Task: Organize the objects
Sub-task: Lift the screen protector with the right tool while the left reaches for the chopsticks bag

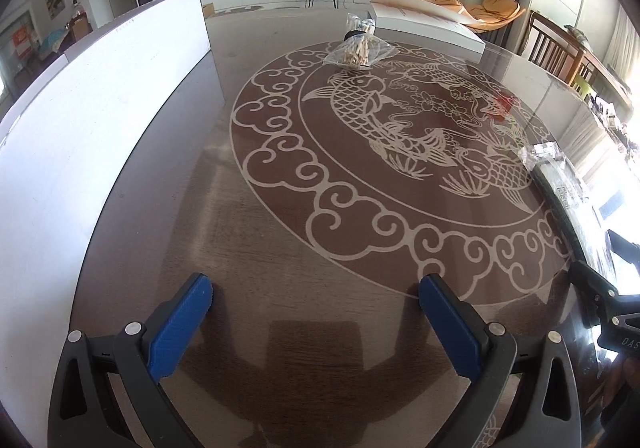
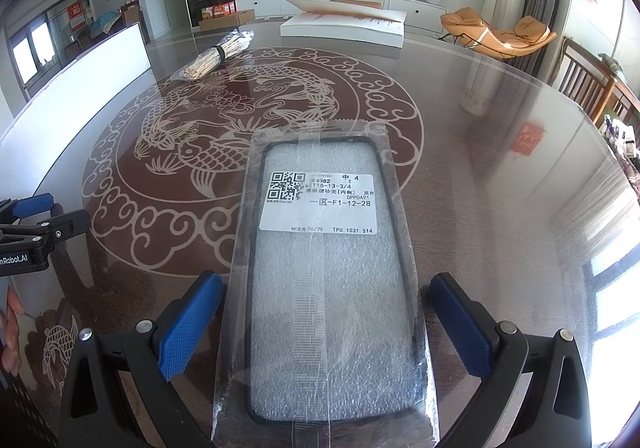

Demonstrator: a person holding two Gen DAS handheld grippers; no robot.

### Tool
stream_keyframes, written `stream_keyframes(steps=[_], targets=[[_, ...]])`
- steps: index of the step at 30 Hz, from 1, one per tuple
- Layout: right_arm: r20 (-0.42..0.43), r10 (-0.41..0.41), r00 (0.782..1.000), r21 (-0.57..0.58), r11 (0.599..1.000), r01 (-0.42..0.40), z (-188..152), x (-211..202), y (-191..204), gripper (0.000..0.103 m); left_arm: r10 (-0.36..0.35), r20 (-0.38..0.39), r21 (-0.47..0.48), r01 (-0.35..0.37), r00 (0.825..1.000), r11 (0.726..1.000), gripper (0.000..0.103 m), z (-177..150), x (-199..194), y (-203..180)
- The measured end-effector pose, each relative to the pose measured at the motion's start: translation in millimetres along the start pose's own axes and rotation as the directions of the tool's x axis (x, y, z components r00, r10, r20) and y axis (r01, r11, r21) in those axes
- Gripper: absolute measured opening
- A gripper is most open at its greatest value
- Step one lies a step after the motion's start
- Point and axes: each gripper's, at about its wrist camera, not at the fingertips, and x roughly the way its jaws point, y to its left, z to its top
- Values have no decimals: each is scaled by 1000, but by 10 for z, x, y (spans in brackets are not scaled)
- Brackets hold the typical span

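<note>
Right tool: released, low, straddling bagged phone case, labelled, flat on surface. Left tool: released, empty, hovering low.

A bagged phone case lies flat on the table; a bagged stick bundle lies well beyond

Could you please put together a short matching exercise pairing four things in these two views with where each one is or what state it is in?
Things:
1. phone case in clear wrap
2. bundle of sticks in a bag
3. left gripper
4. flat white box

Places or states:
A. far edge of the table, its flap raised
B. between the right gripper's open fingers
C. open over bare table, holding nothing
D. far side of the fish design, banded at the middle

Pairs: 1-B, 2-D, 3-C, 4-A
</note>
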Motion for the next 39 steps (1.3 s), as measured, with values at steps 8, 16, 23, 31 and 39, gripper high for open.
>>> stream_keyframes(steps=[8,16,23,31,39], targets=[[0,1,1000,0,1000,-1,0,-1,-2,103,-12,2,16,11,1000,1000,103,373,221,74],[0,8,1000,-6,1000,-8,-7,-2,19,103,-5,12,7,4,1000,1000,103,974,588,-117],[0,7,1000,-6,1000,-7,-8,-4,24,103,-30,24,46,29,999,999,103,1314,777,-388],[0,8,1000,-6,1000,-8,-7,-4,18,103,-59,3,-56,59,998,997,103,1591,872,-377],[0,8,1000,-6,1000,-8,-7,-4,17,103,24,-11,-33,-24,1000,999,103,1904,1107,-442]])
